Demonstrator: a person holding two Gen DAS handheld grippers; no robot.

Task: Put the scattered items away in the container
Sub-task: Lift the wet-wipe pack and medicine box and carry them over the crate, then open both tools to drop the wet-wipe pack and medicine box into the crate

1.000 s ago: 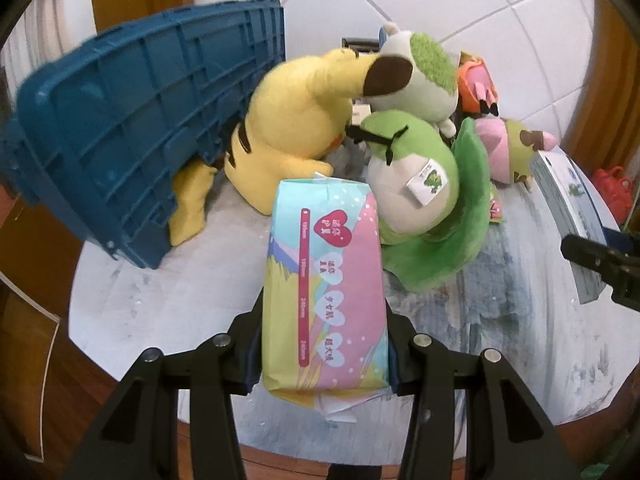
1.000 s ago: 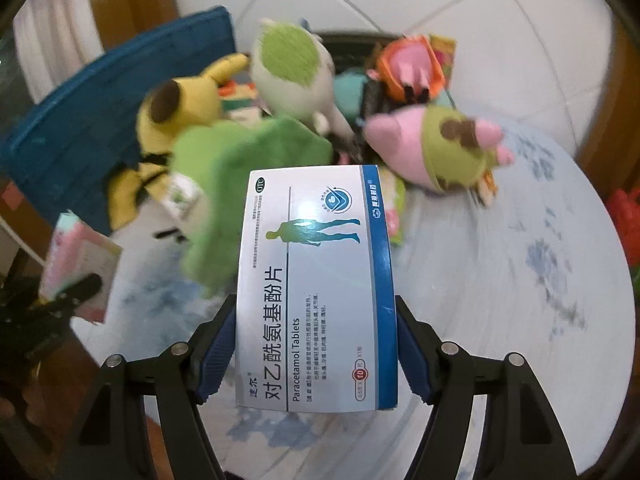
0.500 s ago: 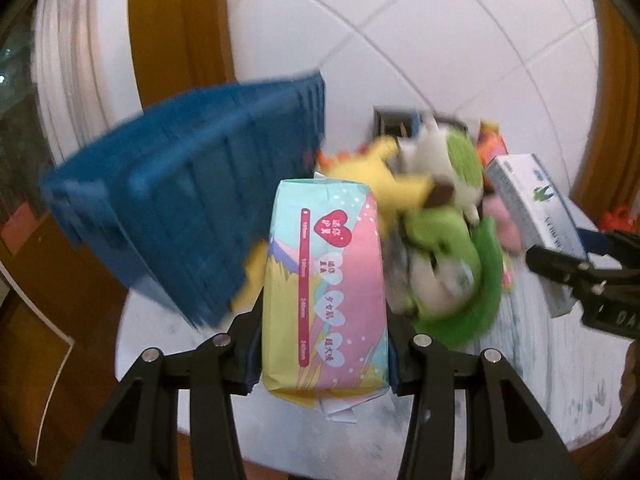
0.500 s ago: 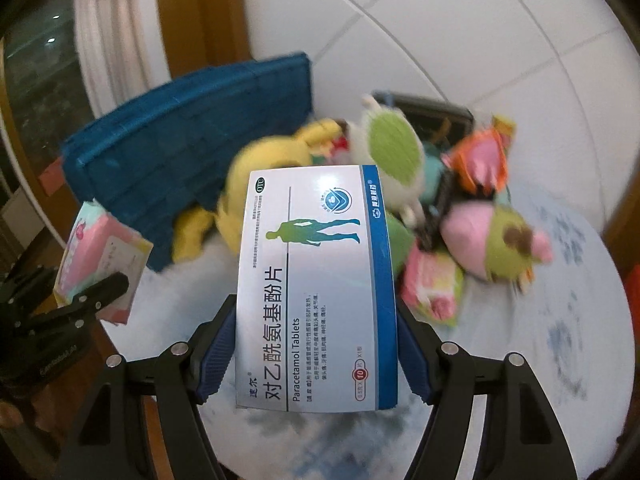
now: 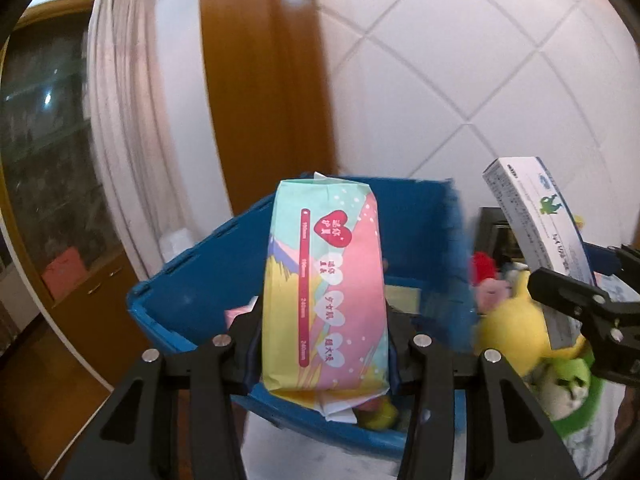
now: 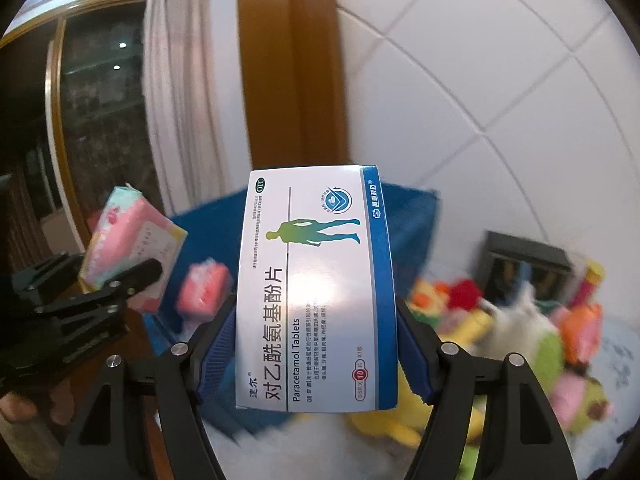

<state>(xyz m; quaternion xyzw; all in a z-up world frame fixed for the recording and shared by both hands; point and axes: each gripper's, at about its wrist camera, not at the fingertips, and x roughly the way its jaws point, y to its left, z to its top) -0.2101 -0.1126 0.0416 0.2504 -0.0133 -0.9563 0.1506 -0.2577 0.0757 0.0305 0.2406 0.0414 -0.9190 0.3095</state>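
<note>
My left gripper [image 5: 324, 344] is shut on a pastel pink, yellow and mint soft pack [image 5: 326, 280], held upright over the open blue crate [image 5: 192, 292]. My right gripper [image 6: 316, 344] is shut on a white and blue Paracetamol tablet box [image 6: 316, 288], raised in front of the blue crate [image 6: 412, 220]. In the right wrist view the left gripper [image 6: 100, 300] and its soft pack [image 6: 128, 248] show at the left, and a pink packet [image 6: 204, 288] lies inside the crate. In the left wrist view the tablet box [image 5: 540, 220] shows at the right.
Plush toys are piled to the right of the crate: a yellow one [image 5: 512, 336], a green and white one [image 6: 536, 340], a pink one [image 6: 576, 396]. A dark box [image 6: 524, 256] stands against the white tiled wall. A curtain [image 6: 180, 100] and wooden frame are behind.
Both grippers have risen and tilted upward with their loads. The crate, seen from its underside before, now shows its open inside below the soft pack, and the toys have slid low and right.
</note>
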